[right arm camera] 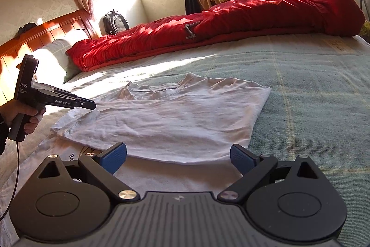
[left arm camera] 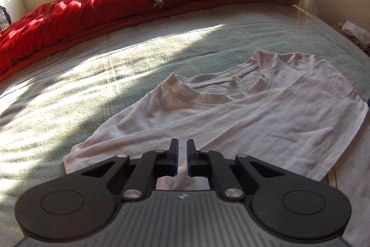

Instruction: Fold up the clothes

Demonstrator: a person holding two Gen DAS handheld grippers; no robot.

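Left hand-held gripper [left arm camera: 182, 149] closed, empty; right hand-held gripper [right arm camera: 178, 155] apart; white T-shirt [right arm camera: 171, 117] half-folded, wrinkled.

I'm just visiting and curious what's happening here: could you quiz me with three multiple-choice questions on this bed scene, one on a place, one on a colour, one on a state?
1. Where does the T-shirt lie?
A. on the green blanket
B. on the duvet
C. on the floor

2. What colour is the duvet?
A. blue
B. red
C. yellow

3. How do the right tongs stand?
A. shut on the T-shirt
B. shut on nothing
C. open

Answers:
1 A, the shirt is spread flat on the blanket.
2 B, it is bunched red along the bed's far side.
3 C, the blue pads stand wide apart.
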